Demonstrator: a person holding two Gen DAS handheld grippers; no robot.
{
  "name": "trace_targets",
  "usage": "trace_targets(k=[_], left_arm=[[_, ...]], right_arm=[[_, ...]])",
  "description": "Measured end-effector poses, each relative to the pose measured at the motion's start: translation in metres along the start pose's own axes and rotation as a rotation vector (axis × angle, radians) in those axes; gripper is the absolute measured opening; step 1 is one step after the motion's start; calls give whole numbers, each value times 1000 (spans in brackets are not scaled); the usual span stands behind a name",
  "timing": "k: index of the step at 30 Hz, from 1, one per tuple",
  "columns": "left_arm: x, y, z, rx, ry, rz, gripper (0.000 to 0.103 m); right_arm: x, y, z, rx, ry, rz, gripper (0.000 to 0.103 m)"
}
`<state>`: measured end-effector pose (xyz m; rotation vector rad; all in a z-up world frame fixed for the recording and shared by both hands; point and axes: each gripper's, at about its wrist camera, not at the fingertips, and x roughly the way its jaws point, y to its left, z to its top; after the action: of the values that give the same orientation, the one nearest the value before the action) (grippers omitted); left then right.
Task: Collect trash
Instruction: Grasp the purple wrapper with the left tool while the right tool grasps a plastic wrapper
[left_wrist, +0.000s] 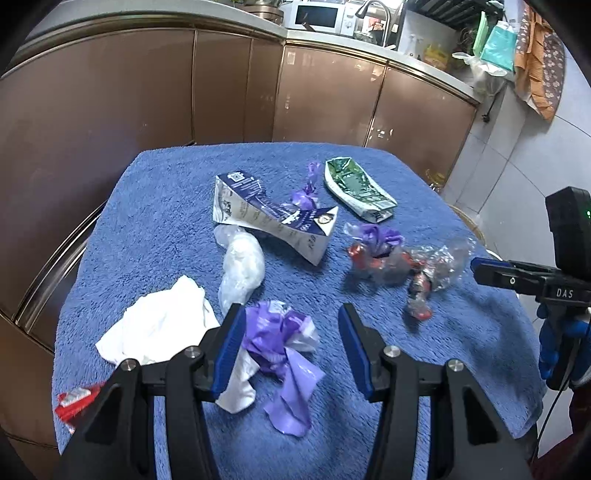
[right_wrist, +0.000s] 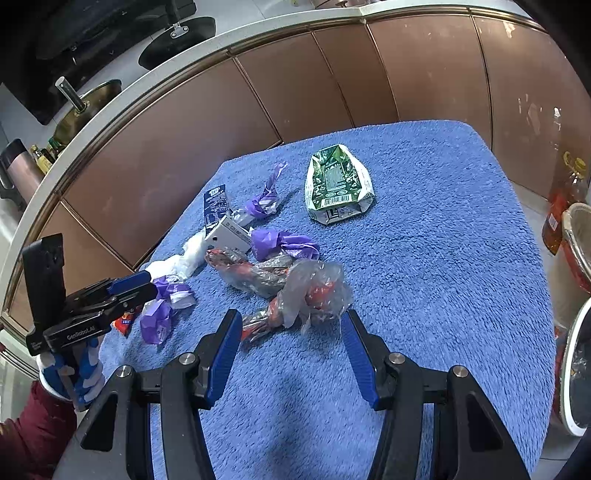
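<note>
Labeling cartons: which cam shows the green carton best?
Right wrist: green carton is near centre, top face and barcode showing. Left wrist catches it farther off on the blue towel, slanted, print unreadable.

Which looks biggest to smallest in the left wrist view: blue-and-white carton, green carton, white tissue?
1. blue-and-white carton
2. white tissue, though it lies nearer the camera, so its true rank is unsure
3. green carton, farthest away, so it may be bigger than it looks
</note>
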<state>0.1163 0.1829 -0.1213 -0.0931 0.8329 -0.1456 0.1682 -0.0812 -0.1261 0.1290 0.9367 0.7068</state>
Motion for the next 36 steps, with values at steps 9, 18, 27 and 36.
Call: trace_targets(k=[9, 18, 27, 36], left_arm=[[13, 1, 0, 5, 23, 0, 50], [22, 5, -3, -2, 54, 8, 50], [29, 4, -2, 6, 68, 6, 49], [35, -1, -6, 8, 85, 20, 37]], right_arm=[[8, -3, 1, 1, 14, 8, 53], [16, -6, 6, -7, 29, 16, 53], [25, -9, 10, 2, 31, 30, 53], [35, -13, 14, -8, 42, 28, 17]])
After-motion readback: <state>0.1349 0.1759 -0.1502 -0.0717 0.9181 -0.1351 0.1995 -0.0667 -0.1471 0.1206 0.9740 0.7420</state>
